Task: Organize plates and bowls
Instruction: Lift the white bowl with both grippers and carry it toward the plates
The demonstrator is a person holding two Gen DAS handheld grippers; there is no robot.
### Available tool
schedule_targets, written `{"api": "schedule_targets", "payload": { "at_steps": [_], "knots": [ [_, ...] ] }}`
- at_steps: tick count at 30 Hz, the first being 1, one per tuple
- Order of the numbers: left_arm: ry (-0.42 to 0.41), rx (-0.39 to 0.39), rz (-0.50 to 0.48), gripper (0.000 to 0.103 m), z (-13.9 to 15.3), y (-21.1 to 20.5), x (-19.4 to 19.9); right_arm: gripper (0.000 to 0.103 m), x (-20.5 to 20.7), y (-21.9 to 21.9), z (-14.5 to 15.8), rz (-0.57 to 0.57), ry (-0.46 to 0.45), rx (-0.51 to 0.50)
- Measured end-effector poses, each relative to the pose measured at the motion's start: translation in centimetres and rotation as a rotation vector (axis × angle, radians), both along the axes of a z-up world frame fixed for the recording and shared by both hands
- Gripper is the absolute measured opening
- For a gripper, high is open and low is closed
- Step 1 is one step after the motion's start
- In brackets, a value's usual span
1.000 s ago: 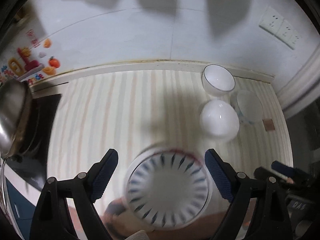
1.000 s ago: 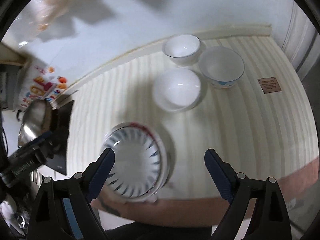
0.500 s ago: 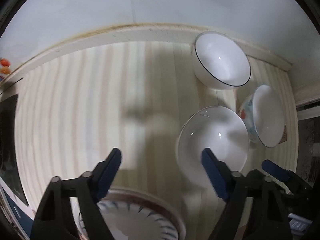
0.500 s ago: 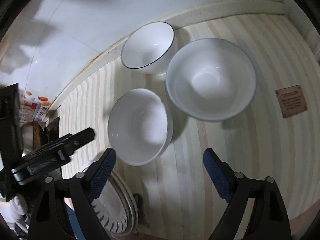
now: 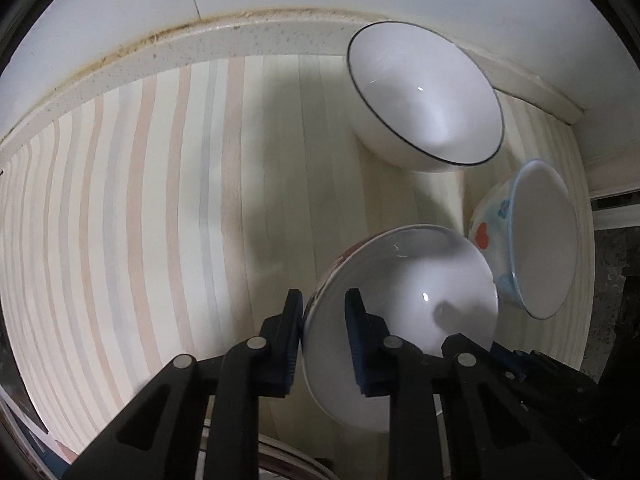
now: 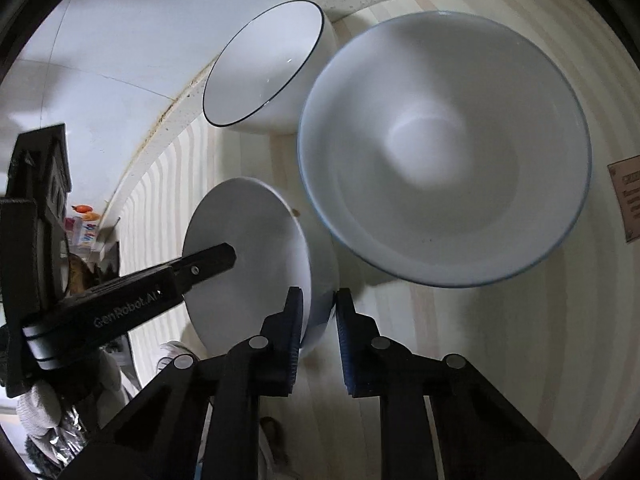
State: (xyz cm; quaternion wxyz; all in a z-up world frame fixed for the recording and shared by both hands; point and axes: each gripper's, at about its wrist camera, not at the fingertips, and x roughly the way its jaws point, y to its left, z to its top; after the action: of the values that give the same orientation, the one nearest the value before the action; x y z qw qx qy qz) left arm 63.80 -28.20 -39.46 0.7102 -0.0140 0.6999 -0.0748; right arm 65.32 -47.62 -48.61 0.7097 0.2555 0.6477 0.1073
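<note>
A small white bowl with red marks outside (image 5: 404, 280) sits near the counter's front; it also shows in the right wrist view (image 6: 248, 256). My left gripper (image 5: 323, 316) is shut on its left rim. My right gripper (image 6: 318, 312) is shut on its opposite rim, one finger inside, one outside. A black-rimmed white bowl (image 5: 424, 92) stands by the wall and shows in the right wrist view (image 6: 264, 68). A blue-rimmed bowl with red and blue prints (image 5: 536, 240) stands to the right and looks large in the right wrist view (image 6: 444, 148).
The striped counter (image 5: 140, 200) runs left along a white wall ledge (image 5: 200, 40). The rim of a patterned plate (image 5: 288, 460) shows below my left gripper. A brown label (image 6: 628, 200) lies on the counter at right.
Both grippers moved in toward the small white bowl and shut on its rim, left on one side and right on the other. The plate slid out of view below.
</note>
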Motion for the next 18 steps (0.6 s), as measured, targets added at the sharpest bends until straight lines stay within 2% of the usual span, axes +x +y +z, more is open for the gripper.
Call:
{"api": "schedule_targets", "payload": {
  "at_steps": [5,13,18],
  "knots": [
    [-0.022,0.002,-0.029,0.019,1.9,-0.2,-1.5,0.015,-0.7,-0.3,0.6,0.006,0.006,-0.002],
    [-0.056,-0.053,-0.071,0.019,5.7,-0.7,-6.2,0.016,-4.0,-2.2,5.0,0.031,-0.026,-0.03],
    [-0.043,-0.074,-0.108,0.02,6.7,-1.6,-9.1,0.015,-7.0,-4.1,7.0,0.024,-0.033,-0.045]
  ]
}}
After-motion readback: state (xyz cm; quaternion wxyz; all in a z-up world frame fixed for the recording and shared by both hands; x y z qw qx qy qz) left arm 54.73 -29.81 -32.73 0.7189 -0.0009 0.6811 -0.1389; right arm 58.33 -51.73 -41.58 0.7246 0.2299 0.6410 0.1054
